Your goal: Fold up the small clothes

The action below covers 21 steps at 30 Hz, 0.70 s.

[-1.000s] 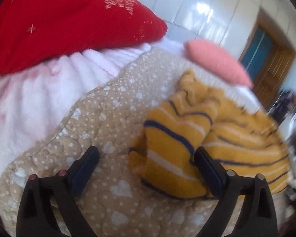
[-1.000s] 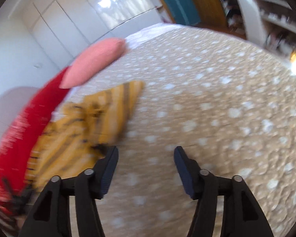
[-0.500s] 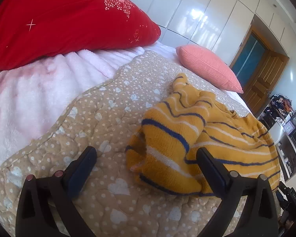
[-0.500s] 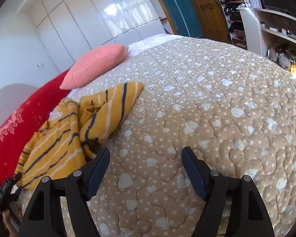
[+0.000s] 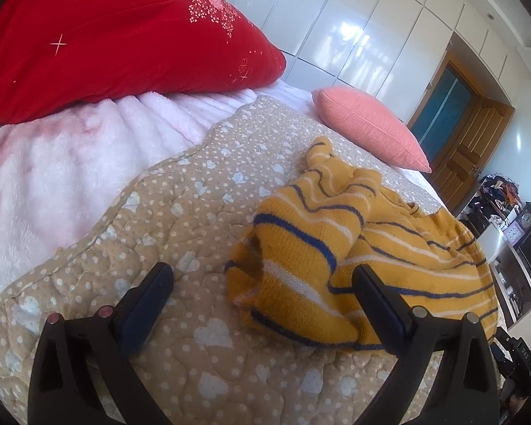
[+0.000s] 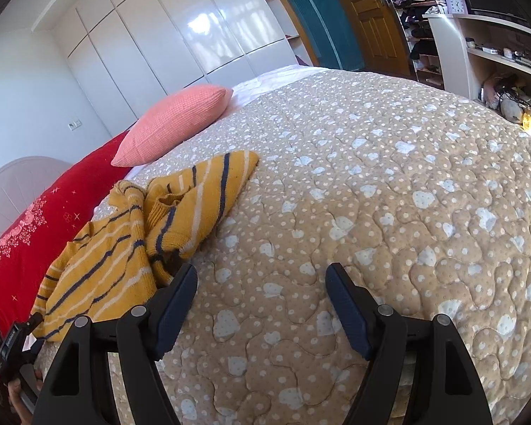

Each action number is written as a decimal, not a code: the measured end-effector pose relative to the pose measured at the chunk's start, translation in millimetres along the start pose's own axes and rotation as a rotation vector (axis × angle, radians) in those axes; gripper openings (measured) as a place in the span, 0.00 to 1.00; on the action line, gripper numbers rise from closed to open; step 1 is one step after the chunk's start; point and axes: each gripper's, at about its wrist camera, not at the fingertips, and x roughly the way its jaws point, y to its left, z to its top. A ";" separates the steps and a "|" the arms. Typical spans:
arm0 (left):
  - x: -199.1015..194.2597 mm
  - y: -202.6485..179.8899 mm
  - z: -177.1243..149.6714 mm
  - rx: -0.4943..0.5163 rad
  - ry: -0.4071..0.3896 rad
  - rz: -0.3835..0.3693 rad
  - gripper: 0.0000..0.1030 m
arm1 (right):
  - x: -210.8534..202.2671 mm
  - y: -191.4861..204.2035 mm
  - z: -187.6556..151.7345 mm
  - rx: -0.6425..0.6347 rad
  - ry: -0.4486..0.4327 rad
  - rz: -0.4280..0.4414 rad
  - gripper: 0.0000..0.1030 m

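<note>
- Across the wide bed, the beige quilted bedspread with pale hearts and dots gives a broad, soft working surface; to my mind the fold will go best if the garment is first dragged out flat onto the open stretch of quilt.
- Up at the head of the bed lie a large red embroidered velvet pillow, a fluffy pale-pink blanket and a small coral knitted cushion; any spreading should keep away from them.
- Crumpled on the quilt near the coral cushion lies the mustard-yellow knitted sweater with navy and white stripes, bunched up, with one striped piece, perhaps a sleeve, flung out towards the cushion.
- Nearest it, the left hand-held gripper stands wide apart and empty, the sweater's near edge between its fingers but unpinched; a low corner grab looks sensible.
- Off to the side, the right hand-held gripper is spread wide with only bare quilt between its fingers, the sweater just beside its left finger.
- No basket, box or drawer for clothes shows on the bed; the white shelves by the door hold clutter too small to make out.
</note>
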 end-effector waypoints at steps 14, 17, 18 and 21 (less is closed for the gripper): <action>-1.6 0.5 -0.1 -0.001 -0.005 -0.005 0.98 | 0.0 1.0 -0.5 0.002 -0.003 -0.003 0.76; -1.6 0.7 -0.3 -0.001 -0.006 -0.005 0.98 | 0.2 0.7 0.0 0.003 -0.004 -0.002 0.76; -1.9 0.5 -0.1 -0.001 -0.007 -0.006 0.98 | -1.2 1.7 -1.3 0.006 -0.007 -0.003 0.76; -3.6 -0.6 -0.4 0.000 -0.012 -0.009 0.98 | -3.5 3.7 -3.6 0.012 -0.013 -0.003 0.76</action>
